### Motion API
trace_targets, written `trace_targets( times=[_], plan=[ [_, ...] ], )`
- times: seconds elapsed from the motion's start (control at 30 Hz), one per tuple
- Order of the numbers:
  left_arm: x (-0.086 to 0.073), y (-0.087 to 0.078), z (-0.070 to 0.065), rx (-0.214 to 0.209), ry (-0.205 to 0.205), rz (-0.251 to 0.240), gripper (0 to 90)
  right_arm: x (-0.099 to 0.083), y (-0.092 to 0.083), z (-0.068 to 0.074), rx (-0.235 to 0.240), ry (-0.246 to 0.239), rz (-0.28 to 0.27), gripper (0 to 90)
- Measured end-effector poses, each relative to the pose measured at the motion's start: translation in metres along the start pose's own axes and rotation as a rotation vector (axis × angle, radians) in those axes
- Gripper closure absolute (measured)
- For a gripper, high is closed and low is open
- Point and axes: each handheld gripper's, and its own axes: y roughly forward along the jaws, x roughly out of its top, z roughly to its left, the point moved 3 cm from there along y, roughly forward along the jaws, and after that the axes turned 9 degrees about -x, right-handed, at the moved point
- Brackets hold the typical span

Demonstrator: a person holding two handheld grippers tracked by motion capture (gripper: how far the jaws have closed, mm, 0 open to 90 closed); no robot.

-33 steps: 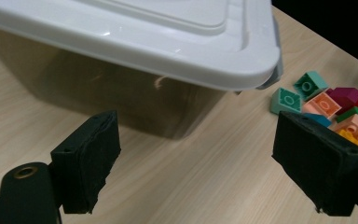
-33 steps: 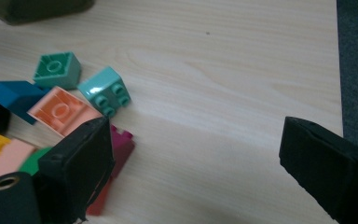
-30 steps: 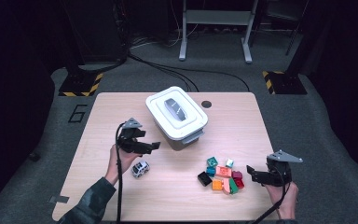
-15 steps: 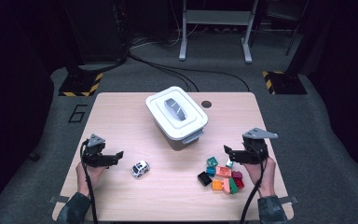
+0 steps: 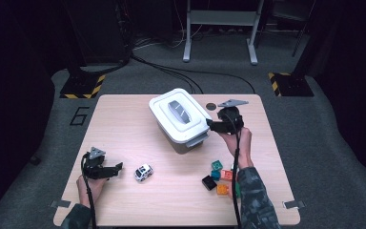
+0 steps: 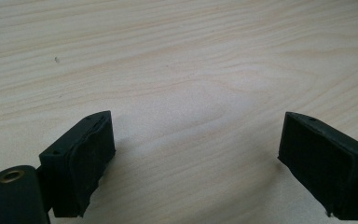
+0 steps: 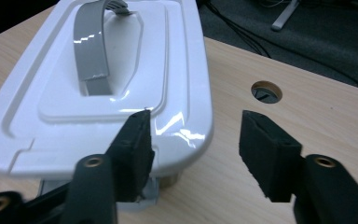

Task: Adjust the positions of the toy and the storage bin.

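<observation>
- At frame centre on the pale wooden table [image 5: 124, 119]: white lidded plastic box with grey handle [image 5: 181, 119], lid still on.
- Right gripper [image 7: 193, 140]: at the box's right edge, jaws just closing, astride the lid rim, not yet clamped.
- Left gripper [image 5: 106, 170]: lower left, jaws spread, empty.
- Small white toy car [image 5: 143, 172] and coloured blocks [image 5: 219, 175]: loose, apparently still unpacked.
</observation>
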Motion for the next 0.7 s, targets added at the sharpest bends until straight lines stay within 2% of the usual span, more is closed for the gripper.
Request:
trace_targets(
  times=[0.1,0.17,0.2,0.27,0.37,0.47,0.7],
  plan=[
    [0.0,0.002,-0.003,0.026,0.021,0.006,10.1,0.007,0.017,0.002,0.008,0.012,0.037,55.5],
    [0.0,0.002,-0.003,0.021,0.029,0.016,9.9,0.009,0.024,0.004,-0.006,0.027,0.067,60.9],
    [0.0,0.002,-0.003,0.021,0.031,0.016,9.9,0.009,0.026,0.004,-0.003,0.027,0.074,62.1],
    [0.0,0.002,-0.003,0.019,0.031,0.017,9.8,0.007,0.03,0.004,-0.031,0.014,0.097,65.3],
    [0.0,0.003,-0.003,0.018,0.033,0.016,9.8,0.007,0.032,0.004,-0.034,0.039,0.098,68.4],
    [0.0,0.003,-0.003,0.016,0.034,0.017,9.8,0.007,0.03,0.004,-0.039,0.034,0.091,71.8],
    [0.0,0.003,-0.003,0.017,0.032,0.014,9.9,0.003,0.021,0.006,-0.055,0.045,0.104,71.8]
  ],
)
